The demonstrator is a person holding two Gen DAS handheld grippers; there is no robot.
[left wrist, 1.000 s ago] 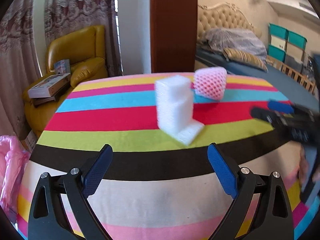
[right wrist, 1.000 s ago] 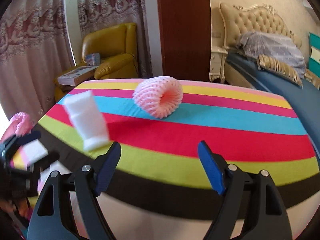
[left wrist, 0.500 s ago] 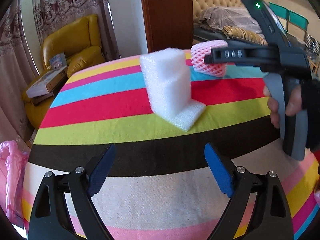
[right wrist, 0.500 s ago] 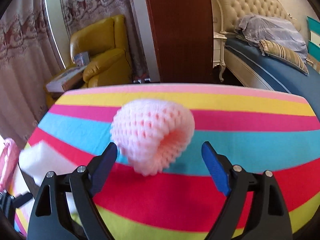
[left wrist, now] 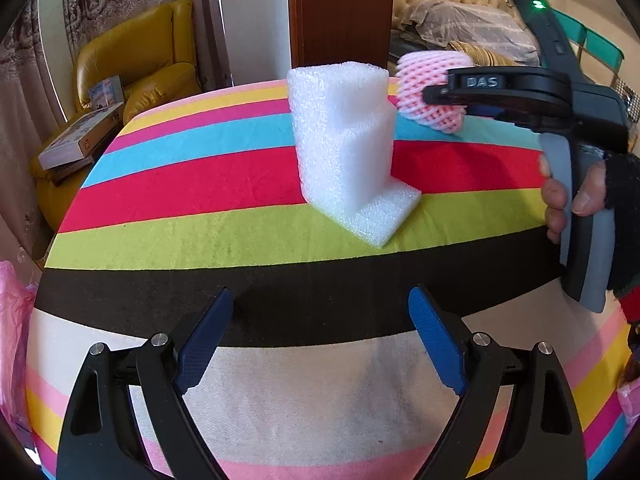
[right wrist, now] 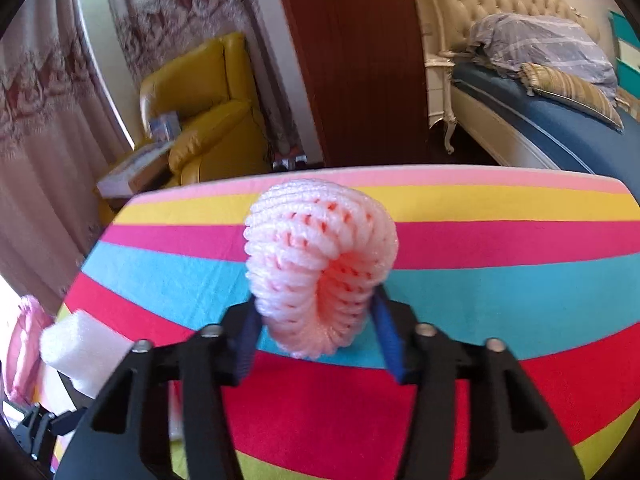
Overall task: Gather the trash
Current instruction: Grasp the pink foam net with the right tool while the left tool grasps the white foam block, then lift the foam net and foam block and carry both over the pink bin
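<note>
On the striped tablecloth (left wrist: 208, 216), the right gripper (right wrist: 316, 330) pinches the pink foam mesh fruit sleeve (right wrist: 320, 276), judged light and squashy, behind the stiff white foam packing block (left wrist: 344, 148); the left gripper (left wrist: 320, 340) gapes, empty.

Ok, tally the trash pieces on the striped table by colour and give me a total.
White: 1, the foam block, standing on the table.
Pink: 1, the foam net sleeve, between the right gripper jaws.
Total: 2.
</note>
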